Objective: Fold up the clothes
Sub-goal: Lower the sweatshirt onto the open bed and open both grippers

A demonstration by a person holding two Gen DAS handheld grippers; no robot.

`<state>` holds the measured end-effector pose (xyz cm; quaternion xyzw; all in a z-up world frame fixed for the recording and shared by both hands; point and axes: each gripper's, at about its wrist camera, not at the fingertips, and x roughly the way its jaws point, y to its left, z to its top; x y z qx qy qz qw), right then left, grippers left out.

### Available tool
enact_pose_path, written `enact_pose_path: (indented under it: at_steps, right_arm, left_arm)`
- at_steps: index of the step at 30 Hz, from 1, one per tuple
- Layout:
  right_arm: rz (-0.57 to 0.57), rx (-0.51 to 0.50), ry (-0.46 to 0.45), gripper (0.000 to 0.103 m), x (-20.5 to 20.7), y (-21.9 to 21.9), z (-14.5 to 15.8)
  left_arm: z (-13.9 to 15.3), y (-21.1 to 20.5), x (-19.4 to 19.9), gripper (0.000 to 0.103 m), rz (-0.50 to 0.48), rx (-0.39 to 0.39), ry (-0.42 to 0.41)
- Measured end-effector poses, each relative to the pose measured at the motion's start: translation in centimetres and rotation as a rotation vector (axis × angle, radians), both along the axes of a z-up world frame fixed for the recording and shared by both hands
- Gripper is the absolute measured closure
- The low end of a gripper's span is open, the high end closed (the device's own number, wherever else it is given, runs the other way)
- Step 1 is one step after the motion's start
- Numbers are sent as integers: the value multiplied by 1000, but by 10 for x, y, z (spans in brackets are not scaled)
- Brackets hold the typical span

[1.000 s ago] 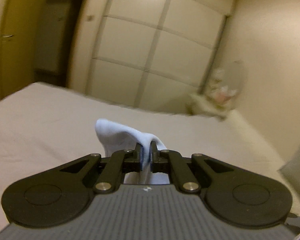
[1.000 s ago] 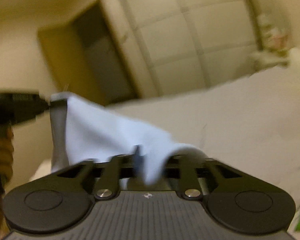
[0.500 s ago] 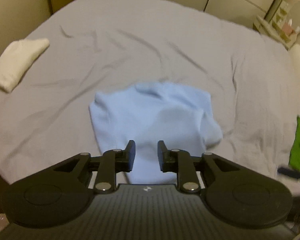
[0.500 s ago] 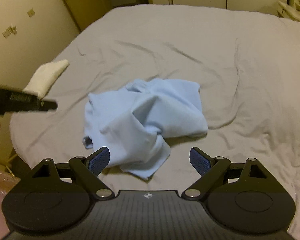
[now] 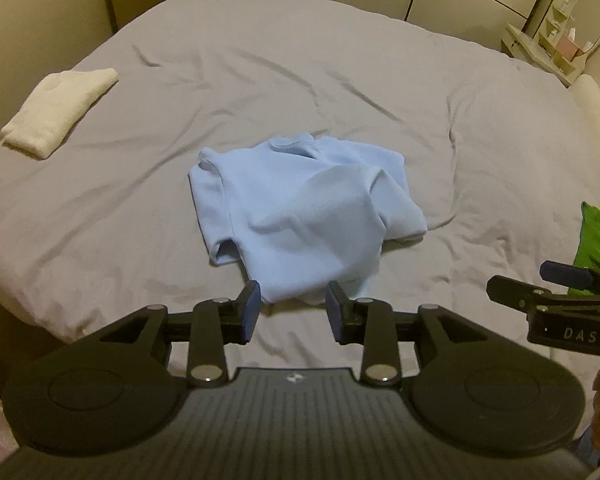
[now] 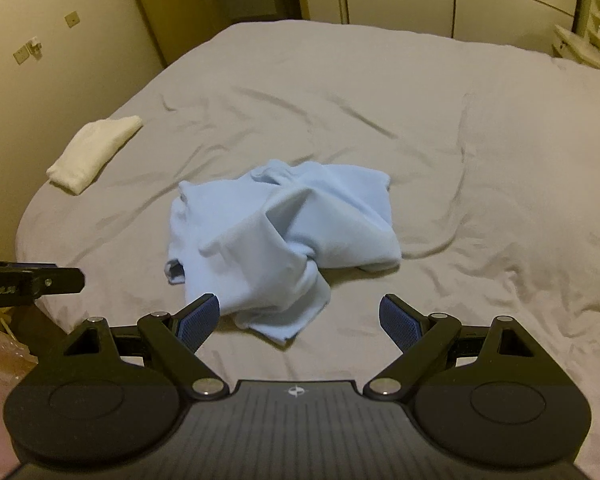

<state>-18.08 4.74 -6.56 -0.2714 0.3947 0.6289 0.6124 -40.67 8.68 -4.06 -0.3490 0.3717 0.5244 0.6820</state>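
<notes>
A light blue shirt [image 5: 300, 216] lies crumpled in a loose heap on the bed [image 5: 340, 80], straight ahead of both grippers and touched by neither. The left gripper [image 5: 293, 311] hangs above the near edge of the bed with its jaws partly apart and nothing between them; the shirt's nearest hem shows just beyond its fingertips. The right gripper [image 6: 299, 320] sits to the right of the left one, its jaws spread wider, the blue ribbed pads [image 6: 198, 322] facing each other across bare sheet, with the shirt's lowest fold ahead of the gap and slightly left of centre. Each tool shows at the edge of the other's view: the right one pokes in at the left camera's right edge, the left one at the right camera's left edge.

The shirt is bunched, with a ridge of cloth across its middle and a sleeve opening at its left side. Its collar seems to point away from the grippers.

Far ahead and to the left of both grippers, near the bed's left edge, rests a folded white towel [image 5: 58, 110]. Off to the right, a green cloth [image 5: 598, 236] lies at the bed's edge, well apart from the shirt. The grey sheet is creased all around.
</notes>
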Motion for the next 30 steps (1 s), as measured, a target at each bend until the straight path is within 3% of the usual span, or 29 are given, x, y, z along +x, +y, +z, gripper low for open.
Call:
enact_pose_path:
  at_steps: [18,30]
  right_arm:
    - [18,44,-24,14,-8,-89,16]
    - [8,88,-35,14,-9,-98,25]
  left_arm:
    - [18,-109,3,64,16,70,20]
    - [16,-111,1,57,3,93,30]
